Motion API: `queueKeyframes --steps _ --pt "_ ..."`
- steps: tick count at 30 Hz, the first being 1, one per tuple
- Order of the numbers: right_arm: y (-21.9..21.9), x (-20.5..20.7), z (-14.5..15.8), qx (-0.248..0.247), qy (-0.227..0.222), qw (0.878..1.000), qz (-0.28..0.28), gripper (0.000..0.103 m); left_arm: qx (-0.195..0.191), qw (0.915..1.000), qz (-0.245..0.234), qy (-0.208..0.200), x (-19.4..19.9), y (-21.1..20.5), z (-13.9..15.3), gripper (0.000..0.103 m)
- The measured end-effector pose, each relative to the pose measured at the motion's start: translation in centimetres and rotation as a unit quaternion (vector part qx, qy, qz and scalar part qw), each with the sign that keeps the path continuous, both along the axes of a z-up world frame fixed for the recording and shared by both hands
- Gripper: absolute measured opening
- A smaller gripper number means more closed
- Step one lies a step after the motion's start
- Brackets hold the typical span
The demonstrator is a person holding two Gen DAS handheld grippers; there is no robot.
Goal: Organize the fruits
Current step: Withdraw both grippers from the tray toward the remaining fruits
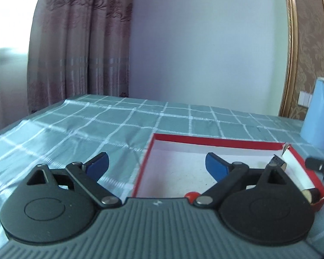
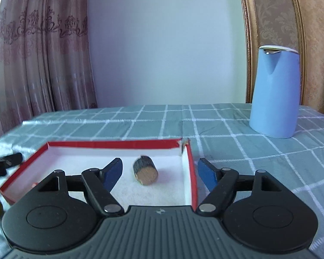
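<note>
Grippers are both standing released, left gripper (image 1: 157,165) and right gripper (image 2: 159,170) holding nothing. Red box (image 2: 110,144) is holding a dark cylinder (image 2: 145,173); blue jug (image 2: 275,92) is standing well apart

The checked tablecloth (image 2: 237,151) is thin woven cloth, creased and faintly shiny. The red box (image 2: 118,144) looks like cardboard, glossy red outside and matt white within. The blue jug (image 2: 274,95) is smooth satin plastic, and the curtain (image 2: 43,54) is embroidered fabric with a soft sheen.
</note>
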State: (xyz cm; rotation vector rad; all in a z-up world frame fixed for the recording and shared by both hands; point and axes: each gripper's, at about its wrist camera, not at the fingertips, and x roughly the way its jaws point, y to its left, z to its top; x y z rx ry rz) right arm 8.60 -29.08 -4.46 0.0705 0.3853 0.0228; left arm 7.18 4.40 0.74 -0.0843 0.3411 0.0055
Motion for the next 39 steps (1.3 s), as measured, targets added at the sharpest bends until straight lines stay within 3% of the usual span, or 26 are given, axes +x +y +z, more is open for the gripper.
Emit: queueKeyframes --steps 3,7,12,18,24,27,33,39 --pt "0.1 -1.0 -0.6 -0.002 0.005 1.0 0.01 0.077 -0.006 0.9999 -0.002 -0.011 -1.9 1.2 0.4 0.096" --pt "0.2 -2.2 -0.9 -0.005 -0.002 1.0 0.016 0.077 0.031 0.9994 0.008 -0.011 -3.8 2.5 -0.1 0.098" --pt "0.3 -2.9 -1.1 -0.006 -0.001 1.0 0.018 0.077 0.068 0.9972 0.01 0.029 -4.0 3.8 -1.6 0.098" --pt "0.5 -3.6 -1.4 -0.008 -0.003 1.0 0.02 0.077 0.061 0.995 0.009 0.078 -2.5 4.7 -2.4 0.098" --pt "0.7 -4.2 -1.6 -0.012 0.0 0.999 0.03 0.077 0.085 0.984 0.002 0.157 -0.6 4.3 -4.2 0.1" --pt "0.9 -4.6 -1.7 -0.016 0.003 0.999 0.037 0.077 0.074 0.9845 0.003 0.159 -0.4 4.6 -4.4 0.1" --pt "0.7 -5.4 -1.8 -0.016 -0.003 0.999 0.034 0.077 0.061 0.9865 -0.02 0.15 -0.8 4.7 -4.3 0.082" --pt "0.3 -5.3 -2.3 0.001 0.027 0.998 0.049 0.077 0.048 0.9874 -0.046 0.144 -1.0 4.7 -4.1 0.062"
